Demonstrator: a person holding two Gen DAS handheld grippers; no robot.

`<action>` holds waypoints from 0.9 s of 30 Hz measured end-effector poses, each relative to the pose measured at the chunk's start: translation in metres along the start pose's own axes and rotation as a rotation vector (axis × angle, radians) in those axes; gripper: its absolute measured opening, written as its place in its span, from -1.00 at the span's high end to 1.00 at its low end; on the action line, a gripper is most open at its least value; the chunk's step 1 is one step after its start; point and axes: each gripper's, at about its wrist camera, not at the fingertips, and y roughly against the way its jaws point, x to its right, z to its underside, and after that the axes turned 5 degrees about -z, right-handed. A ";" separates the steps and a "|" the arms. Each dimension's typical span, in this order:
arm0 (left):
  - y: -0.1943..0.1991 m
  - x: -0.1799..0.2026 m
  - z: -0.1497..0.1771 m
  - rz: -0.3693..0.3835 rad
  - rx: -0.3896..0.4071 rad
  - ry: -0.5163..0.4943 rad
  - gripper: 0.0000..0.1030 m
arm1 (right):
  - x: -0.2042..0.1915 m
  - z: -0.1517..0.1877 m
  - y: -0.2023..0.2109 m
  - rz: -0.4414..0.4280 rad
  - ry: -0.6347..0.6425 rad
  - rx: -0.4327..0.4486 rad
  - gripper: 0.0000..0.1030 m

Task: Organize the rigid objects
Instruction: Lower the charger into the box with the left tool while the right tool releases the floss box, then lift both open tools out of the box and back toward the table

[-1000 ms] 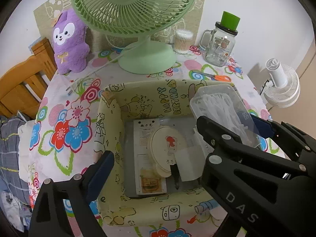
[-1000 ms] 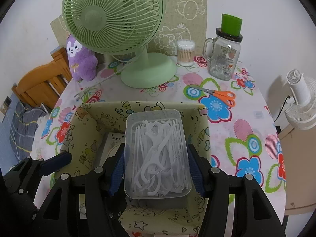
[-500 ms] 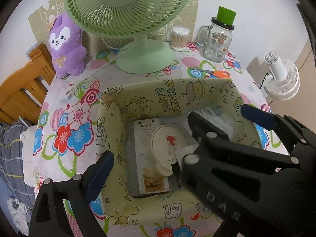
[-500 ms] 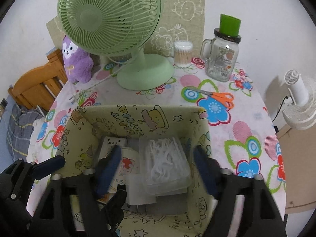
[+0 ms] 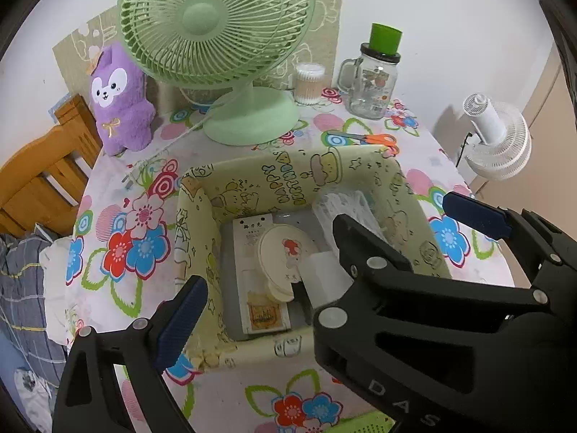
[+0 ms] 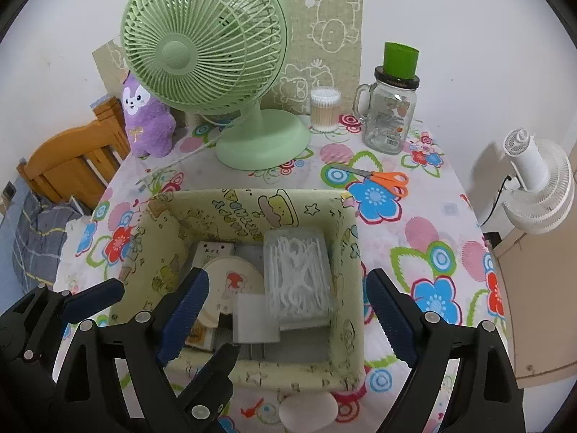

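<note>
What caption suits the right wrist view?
Open right gripper above yellow fabric bin holding the clear floss-pick box.

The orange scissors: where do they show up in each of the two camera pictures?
Left wrist view: the orange scissors lie upper right, on the tablecloth just beyond the storage box's far wall.
Right wrist view: the scissors lie right of centre, beyond the box's far right corner.
Shared landmark: the green fan.

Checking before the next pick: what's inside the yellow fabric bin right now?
The yellow fabric bin holds a clear box of floss picks, a round cream compact, a white cube and a printed card. What lies beneath them is covered.
</note>
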 end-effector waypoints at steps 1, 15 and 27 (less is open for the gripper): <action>0.003 0.001 0.001 0.001 0.003 -0.002 -0.88 | 0.000 0.002 0.004 0.002 -0.001 0.005 -0.77; 0.043 0.008 0.014 0.024 0.054 -0.025 -0.89 | -0.007 0.012 0.049 0.013 0.003 0.063 -0.77; 0.077 0.011 0.026 -0.007 0.098 -0.049 -0.91 | -0.018 0.020 0.084 0.029 0.025 0.092 -0.77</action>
